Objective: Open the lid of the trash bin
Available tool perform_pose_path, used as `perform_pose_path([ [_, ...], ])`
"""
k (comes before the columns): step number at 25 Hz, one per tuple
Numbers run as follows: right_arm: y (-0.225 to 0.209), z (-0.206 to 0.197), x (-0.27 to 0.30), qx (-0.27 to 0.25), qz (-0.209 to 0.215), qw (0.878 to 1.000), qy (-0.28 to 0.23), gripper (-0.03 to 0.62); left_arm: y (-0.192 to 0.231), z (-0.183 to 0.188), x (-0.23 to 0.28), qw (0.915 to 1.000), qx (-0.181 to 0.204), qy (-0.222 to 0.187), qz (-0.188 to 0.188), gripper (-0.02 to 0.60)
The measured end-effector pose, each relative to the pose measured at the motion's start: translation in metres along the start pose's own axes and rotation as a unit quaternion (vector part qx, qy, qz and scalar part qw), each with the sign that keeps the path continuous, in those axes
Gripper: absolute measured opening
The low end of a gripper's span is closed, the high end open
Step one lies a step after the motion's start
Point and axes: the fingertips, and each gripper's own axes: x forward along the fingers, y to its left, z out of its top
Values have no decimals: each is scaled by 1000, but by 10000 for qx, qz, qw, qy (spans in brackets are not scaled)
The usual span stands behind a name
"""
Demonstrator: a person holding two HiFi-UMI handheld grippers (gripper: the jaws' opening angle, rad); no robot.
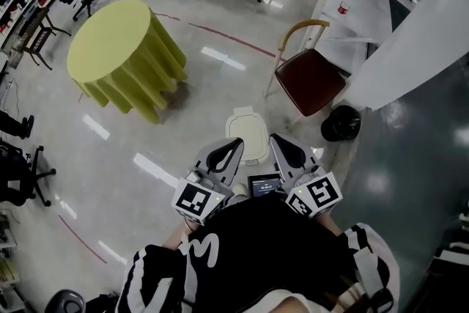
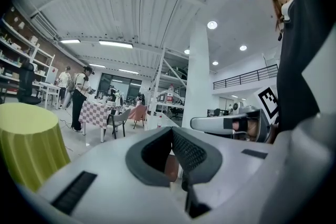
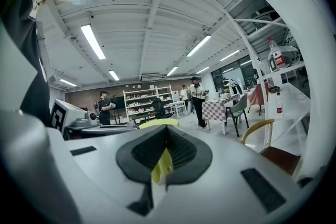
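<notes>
The trash bin [image 1: 245, 132] stands on the floor just ahead of me, and its cream lid lies flat and closed. My left gripper [image 1: 234, 144] and right gripper [image 1: 276, 139] are held close to my chest, above the bin's near edge and apart from it. Both are shut with nothing between the jaws. In the left gripper view the left gripper [image 2: 172, 132] points level across the room, jaw tips together. The right gripper [image 3: 167, 130] in its own view also has its tips together. Neither gripper view shows the bin.
A round table with a yellow cloth [image 1: 124, 55] stands to the front left. A chair with a red seat [image 1: 311, 80] and a small black bin [image 1: 341, 122] are to the front right, beside a white table [image 1: 410, 48]. People stand by a checked table [image 2: 94, 113].
</notes>
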Motion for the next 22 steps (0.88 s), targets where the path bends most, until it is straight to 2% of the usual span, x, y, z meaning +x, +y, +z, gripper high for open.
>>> perform_pose_path([
  [4, -3, 2, 7, -12, -14, 10000, 75, 3, 5, -6, 5, 10000, 18, -2, -47, 8],
  [8, -8, 3, 8, 16, -22, 10000, 94, 4, 6, -3, 9, 9999, -135, 59, 12, 8],
  [11, -10, 4, 8, -1, 20, 9999, 108, 3, 6, -3, 9, 10000, -73, -5, 47, 8],
  [22, -27, 23, 7, -78, 380, 9992, 13, 3, 3, 14, 22, 9988, -33, -143, 467, 8],
])
